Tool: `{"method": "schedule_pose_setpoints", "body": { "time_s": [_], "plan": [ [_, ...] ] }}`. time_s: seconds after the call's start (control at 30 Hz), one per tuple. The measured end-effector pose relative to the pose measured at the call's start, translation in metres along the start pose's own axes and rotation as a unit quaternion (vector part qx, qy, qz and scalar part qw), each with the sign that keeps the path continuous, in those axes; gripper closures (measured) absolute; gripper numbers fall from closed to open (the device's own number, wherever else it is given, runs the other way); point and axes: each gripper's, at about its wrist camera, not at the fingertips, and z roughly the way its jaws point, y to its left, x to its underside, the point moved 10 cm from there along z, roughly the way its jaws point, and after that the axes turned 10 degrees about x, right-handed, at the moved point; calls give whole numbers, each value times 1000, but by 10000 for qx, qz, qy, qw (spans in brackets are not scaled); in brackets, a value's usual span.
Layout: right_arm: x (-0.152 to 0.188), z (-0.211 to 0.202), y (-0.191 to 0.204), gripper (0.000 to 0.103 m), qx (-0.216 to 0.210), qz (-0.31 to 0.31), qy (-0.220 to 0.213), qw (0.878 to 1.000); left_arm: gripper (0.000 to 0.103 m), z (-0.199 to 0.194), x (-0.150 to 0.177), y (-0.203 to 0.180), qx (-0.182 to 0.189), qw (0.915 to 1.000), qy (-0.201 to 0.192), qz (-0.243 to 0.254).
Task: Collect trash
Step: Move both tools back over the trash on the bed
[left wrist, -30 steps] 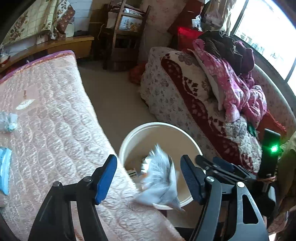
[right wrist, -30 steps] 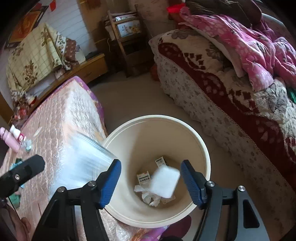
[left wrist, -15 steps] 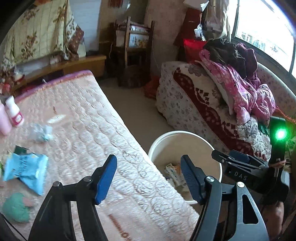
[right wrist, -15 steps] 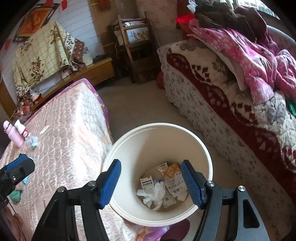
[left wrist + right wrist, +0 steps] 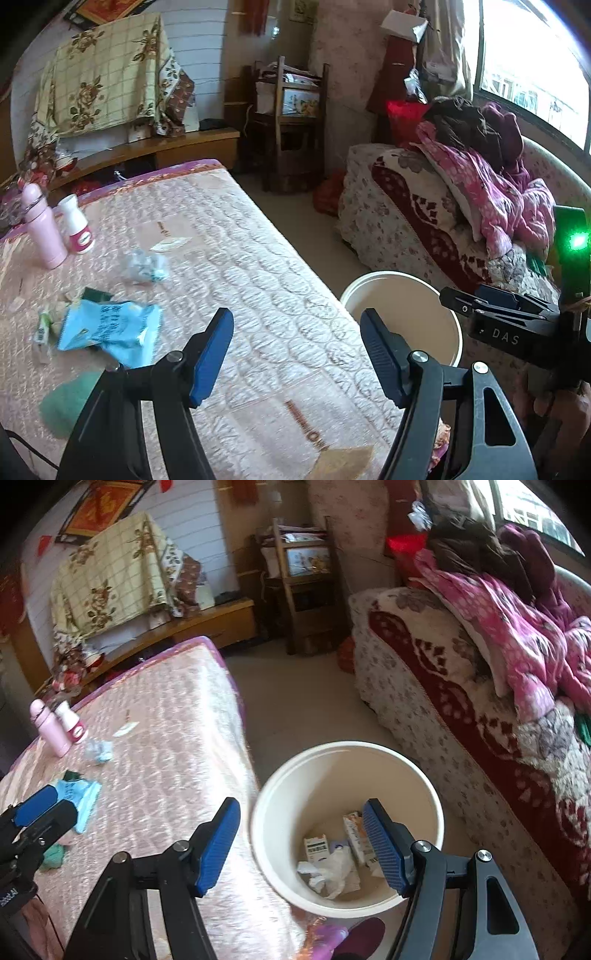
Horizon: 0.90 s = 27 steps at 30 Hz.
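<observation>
A cream bin stands on the floor beside the table and holds small boxes and crumpled white paper. My right gripper hangs open above its near rim, with nothing between the pads. My left gripper is open and empty over the pink quilted table, and the bin lies to its right. On the table lie a blue wrapper, a crumpled clear bag, a thin white slip and a green lump.
A pink bottle and a white bottle stand at the table's far left. A sofa piled with blankets runs along the right, with a strip of floor between it and the table. A wooden shelf stands at the back.
A second ago crumpled trash was dropping from both grippers into the bin. Both have since risen and swung left, so the left view now takes in the table's litter.
</observation>
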Motion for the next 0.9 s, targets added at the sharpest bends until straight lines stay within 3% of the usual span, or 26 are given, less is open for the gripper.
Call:
{"method": "schedule_pose_setpoints", "body": {
  "time_s": [0.63,0.9],
  "plan": [
    [17,-34,133,31,-674,-938,7,9933,31,-102,35,133,-824,9940,-138,-702],
    [29,-44,195,31,-1086,-1277,30,9858,31,-158,75,192,-1305,9861,-15,-1023]
  ]
}}
